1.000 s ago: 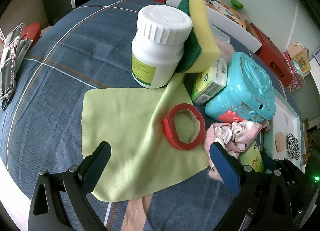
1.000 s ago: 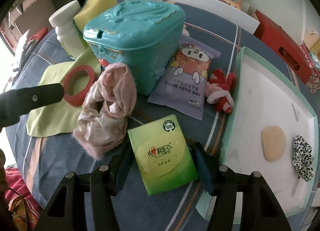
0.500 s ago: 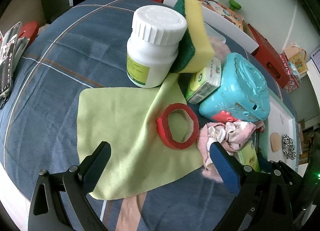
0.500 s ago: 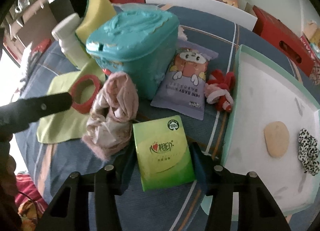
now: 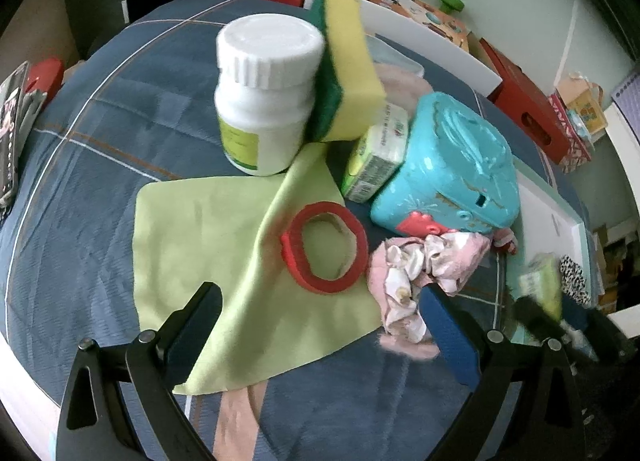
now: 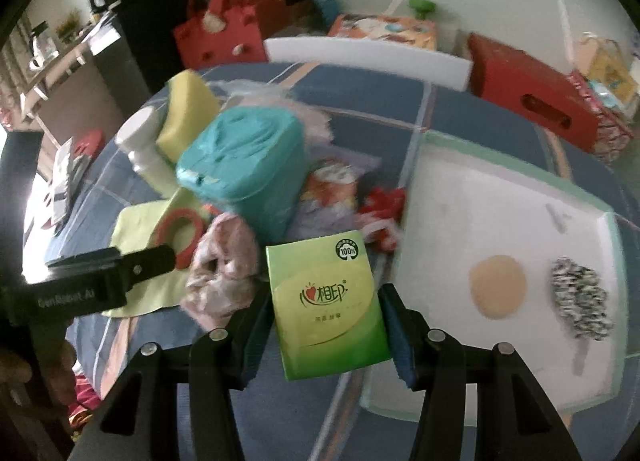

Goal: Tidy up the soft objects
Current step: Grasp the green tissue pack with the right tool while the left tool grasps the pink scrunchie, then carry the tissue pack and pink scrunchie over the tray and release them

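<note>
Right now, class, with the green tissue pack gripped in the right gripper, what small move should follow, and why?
Probably carry the green tissue pack, clamped in the right gripper, sideways over the white tray, which already holds a beige pad and a spotted scrunchie.

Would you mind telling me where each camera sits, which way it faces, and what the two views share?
Left wrist: on the left gripper, angled down at the green cloth and red ring; its open fingers show.
Right wrist: on the right gripper, angled down, clamping the green tissue pack beside the white tray; the left gripper crosses its left edge.
Shared: teal box, pink cloth, sponge.
</note>
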The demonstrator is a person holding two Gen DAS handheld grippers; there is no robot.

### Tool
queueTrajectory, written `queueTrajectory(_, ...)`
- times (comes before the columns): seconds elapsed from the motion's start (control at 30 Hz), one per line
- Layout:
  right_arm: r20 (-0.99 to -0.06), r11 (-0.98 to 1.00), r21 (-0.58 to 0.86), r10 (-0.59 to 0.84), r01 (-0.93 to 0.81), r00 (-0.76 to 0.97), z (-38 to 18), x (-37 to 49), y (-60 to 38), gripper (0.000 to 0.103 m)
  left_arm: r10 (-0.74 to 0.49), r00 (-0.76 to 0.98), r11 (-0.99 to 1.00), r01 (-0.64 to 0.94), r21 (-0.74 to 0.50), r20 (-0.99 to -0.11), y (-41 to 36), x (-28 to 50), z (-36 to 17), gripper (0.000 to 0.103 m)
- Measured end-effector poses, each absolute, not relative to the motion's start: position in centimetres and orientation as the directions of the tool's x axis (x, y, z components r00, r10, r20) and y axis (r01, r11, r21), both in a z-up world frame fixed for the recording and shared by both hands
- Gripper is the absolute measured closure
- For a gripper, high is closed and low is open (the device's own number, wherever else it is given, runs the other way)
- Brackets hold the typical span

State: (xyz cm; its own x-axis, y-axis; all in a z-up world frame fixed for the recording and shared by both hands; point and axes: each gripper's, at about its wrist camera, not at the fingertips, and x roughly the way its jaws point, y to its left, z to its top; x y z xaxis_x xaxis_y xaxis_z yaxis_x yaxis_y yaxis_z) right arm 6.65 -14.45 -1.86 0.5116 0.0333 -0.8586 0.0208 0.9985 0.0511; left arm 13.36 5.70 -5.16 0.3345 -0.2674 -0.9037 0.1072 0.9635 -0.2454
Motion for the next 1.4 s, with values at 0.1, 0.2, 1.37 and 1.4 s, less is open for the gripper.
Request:
queueTrajectory(0.1, -0.857, 0.997, 0.044, 0.002, 0.070, 0.515, -1.6, 6.4, -15.8, 0.048, -0.253, 0.331, 0.967, 0.126, -0.223, -0.909, 4.3, 13.2, -5.2, 0.004)
queueTrajectory(0.2, -0.863, 0.992, 0.027, -0.040, 0.125, 0.503, -1.8, 6.2, -17.2, 0.048, -0.246, 0.337, 0.967, 0.152, -0.206, -0.909, 2.5, 12.9, -4.9, 0.004)
queueTrajectory(1.37, -0.872, 0.978, 0.053, -0.054, 0.204, 0.487, -2.1, 5.5, -20.1, 0.047, -0.228, 0.331, 0.946, 0.299, -0.128, -0.916, -6.1, 12.1, -6.5, 0.080)
queueTrajectory(1.4, -0.872, 0.977, 0.053, -0.055, 0.205, 0.487, -2.1, 5.5, -20.1, 0.047, -0.246, 0.326, 0.941, 0.305, -0.145, -0.913, -5.7, 11.8, -6.3, 0.081)
